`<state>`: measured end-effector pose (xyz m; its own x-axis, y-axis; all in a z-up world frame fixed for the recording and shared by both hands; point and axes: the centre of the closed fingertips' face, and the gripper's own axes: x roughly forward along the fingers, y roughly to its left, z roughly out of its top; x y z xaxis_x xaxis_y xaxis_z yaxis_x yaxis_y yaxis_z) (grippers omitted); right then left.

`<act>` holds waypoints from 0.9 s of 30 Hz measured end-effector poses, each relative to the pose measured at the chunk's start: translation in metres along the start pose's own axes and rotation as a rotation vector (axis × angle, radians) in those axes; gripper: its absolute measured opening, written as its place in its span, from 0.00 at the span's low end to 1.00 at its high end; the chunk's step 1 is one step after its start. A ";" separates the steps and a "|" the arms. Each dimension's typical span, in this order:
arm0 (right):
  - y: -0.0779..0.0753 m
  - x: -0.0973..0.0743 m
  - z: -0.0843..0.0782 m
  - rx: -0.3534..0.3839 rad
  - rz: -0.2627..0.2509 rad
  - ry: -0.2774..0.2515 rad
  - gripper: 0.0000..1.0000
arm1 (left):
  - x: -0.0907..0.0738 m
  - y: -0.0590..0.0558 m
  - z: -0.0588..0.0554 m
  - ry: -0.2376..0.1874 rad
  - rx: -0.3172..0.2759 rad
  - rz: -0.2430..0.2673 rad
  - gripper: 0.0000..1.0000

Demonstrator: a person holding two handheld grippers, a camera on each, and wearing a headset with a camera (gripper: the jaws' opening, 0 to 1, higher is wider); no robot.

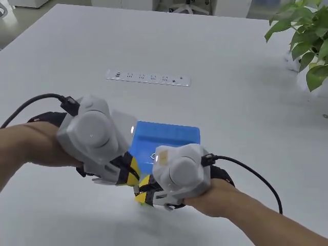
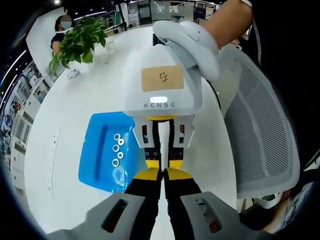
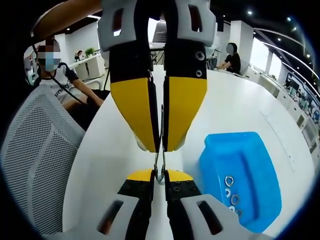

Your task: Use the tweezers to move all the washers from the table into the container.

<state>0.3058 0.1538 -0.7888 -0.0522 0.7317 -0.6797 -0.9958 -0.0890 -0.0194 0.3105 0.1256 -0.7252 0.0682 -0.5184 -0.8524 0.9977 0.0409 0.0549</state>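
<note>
Showing the left gripper [image 2: 163, 175] and right gripper [image 3: 159, 176] meeting tip to tip above the white surface [image 1: 230, 113], toward its near edge. The left gripper's yellow jaws are pressed together on the slim metal tweezers [image 3: 161, 142]. The right gripper's jaws pinch the end of the tweezers. A blue container [image 1: 169, 136] rests on the surface just beyond the grippers, with several washers [image 2: 118, 149] lying inside it. Farther toward the far edge lies a power strip [image 1: 147, 78], and a potted plant [image 1: 302, 36] stands at the right edge.
</note>
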 end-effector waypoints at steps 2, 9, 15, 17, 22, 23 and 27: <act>-0.001 -0.001 0.001 -0.002 -0.001 0.000 0.10 | -0.001 0.000 0.001 -0.002 -0.001 0.003 0.06; -0.003 -0.008 0.009 -0.014 -0.010 -0.007 0.10 | -0.011 0.001 0.006 -0.008 0.006 0.019 0.06; -0.004 -0.016 0.019 -0.031 -0.027 -0.014 0.10 | -0.022 0.002 0.012 -0.013 0.015 0.034 0.06; -0.004 -0.019 0.022 -0.030 -0.033 -0.019 0.10 | -0.026 0.002 0.015 -0.013 0.021 0.038 0.06; -0.005 -0.026 0.029 -0.044 -0.045 -0.026 0.10 | -0.034 0.002 0.020 -0.008 0.032 0.046 0.06; -0.005 -0.027 0.030 -0.040 -0.047 -0.030 0.10 | -0.036 0.002 0.021 -0.008 0.035 0.049 0.06; -0.006 -0.033 0.034 -0.050 -0.055 -0.034 0.10 | -0.040 0.003 0.025 -0.008 0.044 0.055 0.06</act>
<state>0.3110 0.1535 -0.7413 -0.0007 0.7586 -0.6515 -0.9923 -0.0811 -0.0933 0.3106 0.1249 -0.6775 0.1230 -0.5231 -0.8433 0.9917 0.0317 0.1250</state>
